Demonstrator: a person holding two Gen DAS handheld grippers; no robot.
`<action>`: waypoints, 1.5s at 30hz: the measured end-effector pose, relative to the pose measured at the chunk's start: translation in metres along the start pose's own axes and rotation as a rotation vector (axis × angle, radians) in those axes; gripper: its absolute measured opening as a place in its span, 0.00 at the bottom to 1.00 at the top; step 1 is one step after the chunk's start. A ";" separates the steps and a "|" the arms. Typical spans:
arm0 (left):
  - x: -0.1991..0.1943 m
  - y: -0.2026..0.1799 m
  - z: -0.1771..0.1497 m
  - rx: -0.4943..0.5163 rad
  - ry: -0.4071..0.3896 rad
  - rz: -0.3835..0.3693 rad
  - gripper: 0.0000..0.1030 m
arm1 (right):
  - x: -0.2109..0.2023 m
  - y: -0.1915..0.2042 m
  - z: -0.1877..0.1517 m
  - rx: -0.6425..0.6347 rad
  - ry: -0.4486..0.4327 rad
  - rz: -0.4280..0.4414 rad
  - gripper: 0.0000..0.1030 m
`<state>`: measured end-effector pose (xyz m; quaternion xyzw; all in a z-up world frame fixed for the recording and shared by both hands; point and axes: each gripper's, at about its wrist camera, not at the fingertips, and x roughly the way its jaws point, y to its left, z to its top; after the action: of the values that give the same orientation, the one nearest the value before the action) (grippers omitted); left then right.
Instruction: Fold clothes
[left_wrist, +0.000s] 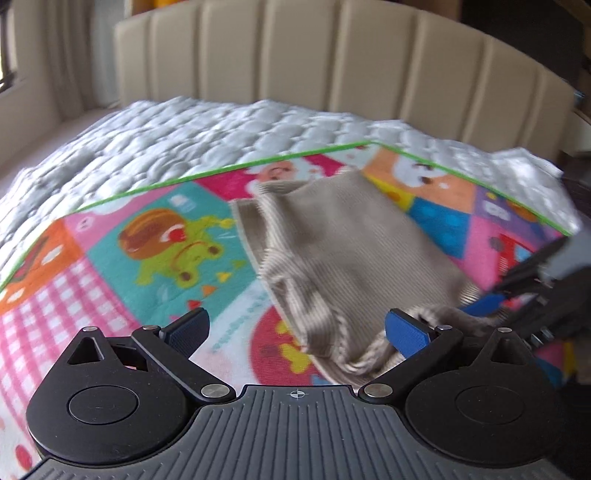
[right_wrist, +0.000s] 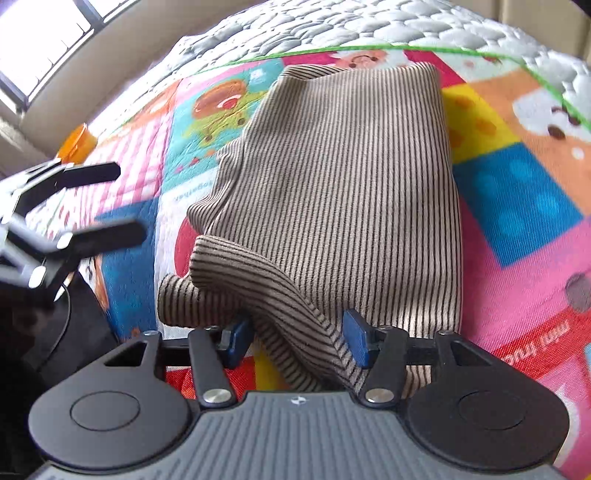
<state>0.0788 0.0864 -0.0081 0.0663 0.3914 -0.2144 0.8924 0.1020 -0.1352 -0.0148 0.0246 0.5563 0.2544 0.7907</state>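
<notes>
A beige garment with thin dark stripes (right_wrist: 332, 177) lies partly folded on a colourful cartoon play mat (right_wrist: 517, 192); it also shows in the left wrist view (left_wrist: 343, 251). My right gripper (right_wrist: 299, 339) is open, its blue pads on either side of a raised fold of the garment's near edge, not clamping it. My left gripper (left_wrist: 295, 328) is open wide, just above the garment's near corner, holding nothing. It appears at the left of the right wrist view (right_wrist: 96, 203), and the right gripper at the right edge of the left wrist view (left_wrist: 517, 291).
The mat (left_wrist: 110, 258) lies on a white quilted mattress (left_wrist: 166, 147) with a beige padded headboard (left_wrist: 332, 66) behind. A window (right_wrist: 37, 44) is at the left. An orange object (right_wrist: 77, 142) sits at the mat's far left edge.
</notes>
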 end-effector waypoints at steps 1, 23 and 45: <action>0.003 -0.006 -0.003 0.036 0.014 -0.004 1.00 | -0.001 0.002 -0.002 -0.015 -0.003 -0.003 0.52; 0.048 -0.035 -0.018 0.186 0.164 0.037 1.00 | 0.039 0.086 -0.083 -1.133 -0.169 -0.490 0.68; 0.090 0.053 0.031 -0.229 0.102 0.082 1.00 | -0.048 0.108 -0.049 -1.557 0.191 -0.437 0.21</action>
<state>0.1771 0.0951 -0.0551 -0.0092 0.4553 -0.1278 0.8811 0.0061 -0.0741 0.0430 -0.6630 0.2771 0.4092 0.5623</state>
